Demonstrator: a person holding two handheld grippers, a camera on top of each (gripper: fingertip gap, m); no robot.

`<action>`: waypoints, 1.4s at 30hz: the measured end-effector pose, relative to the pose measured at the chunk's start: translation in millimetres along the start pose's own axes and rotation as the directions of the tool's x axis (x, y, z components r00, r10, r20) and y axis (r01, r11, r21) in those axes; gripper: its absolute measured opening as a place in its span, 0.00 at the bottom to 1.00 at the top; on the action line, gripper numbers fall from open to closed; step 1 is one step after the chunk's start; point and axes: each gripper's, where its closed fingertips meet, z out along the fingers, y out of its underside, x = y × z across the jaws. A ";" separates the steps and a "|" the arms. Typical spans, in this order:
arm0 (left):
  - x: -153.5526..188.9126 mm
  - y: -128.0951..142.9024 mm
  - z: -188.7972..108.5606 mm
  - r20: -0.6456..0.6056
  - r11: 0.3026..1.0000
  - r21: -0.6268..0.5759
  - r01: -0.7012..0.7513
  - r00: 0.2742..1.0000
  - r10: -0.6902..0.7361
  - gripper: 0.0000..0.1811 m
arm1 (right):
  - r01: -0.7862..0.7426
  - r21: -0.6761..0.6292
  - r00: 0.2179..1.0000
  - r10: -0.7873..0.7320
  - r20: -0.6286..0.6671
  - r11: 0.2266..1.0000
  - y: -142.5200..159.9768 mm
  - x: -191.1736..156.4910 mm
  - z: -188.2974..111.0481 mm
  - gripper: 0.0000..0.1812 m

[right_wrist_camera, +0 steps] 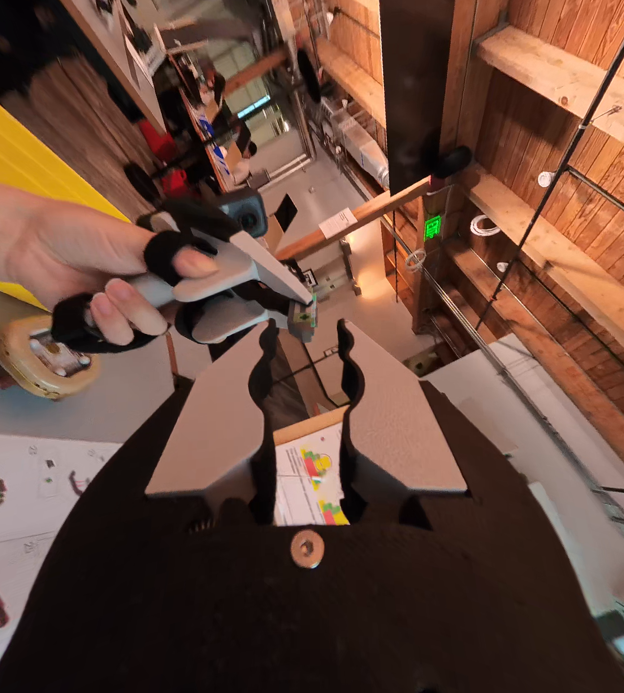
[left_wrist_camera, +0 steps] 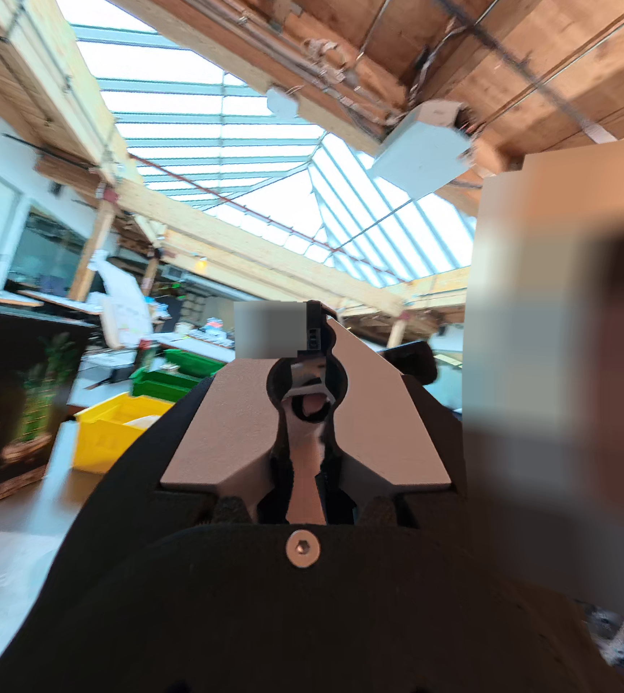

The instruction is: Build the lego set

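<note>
Bricks were already joined into a small brown and green block [right_wrist_camera: 304,318], and this block was clamped between the tips of the left gripper [right_wrist_camera: 295,305], held up in the air by the person's hand [right_wrist_camera: 78,258]. In the left wrist view the same gripper [left_wrist_camera: 320,337] had its fingers [left_wrist_camera: 235,420] pressed together on a dark piece that stood out just beyond the tips; its colours could not be read there.

To the left of these fingers and lower, a dark box [left_wrist_camera: 14,397], a yellow bin [left_wrist_camera: 115,427] and green bins [left_wrist_camera: 175,375] stood on the table [left_wrist_camera: 21,498].

In the right wrist view, a round tan base with some bricks on it [right_wrist_camera: 46,356] lay on the table far left of the right gripper's fingers. Below it the open instruction pages [right_wrist_camera: 21,498] were spread out, and one more page showed between the fingers.

The right gripper [right_wrist_camera: 306,333] had its fingers [right_wrist_camera: 220,423] apart and empty, and the block hung just beyond their tips, a little to the left.

I judged the build to be at an early or middle stage: a small sub-part existed, the base was only partly filled, and the block had not yet been attached to anything.
</note>
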 end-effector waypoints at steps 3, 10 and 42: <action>-5.1 4.2 1.5 0.049 0.998 -0.030 -0.051 0.997 0.052 0.05 | 0.003 -0.010 1.000 -0.003 0.000 1.000 3.1 -3.4 4.4 0.14; -5.9 5.3 3.6 0.056 0.998 -0.029 -0.052 0.997 0.054 0.05 | 0.050 -0.027 0.998 -0.050 -0.023 0.998 8.1 -3.0 5.4 0.08; -11.7 0.5 2.2 0.081 1.000 0.003 -0.008 0.997 0.008 0.08 | 0.117 -0.008 0.983 -0.117 -0.142 0.993 9.9 4.2 10.9 0.07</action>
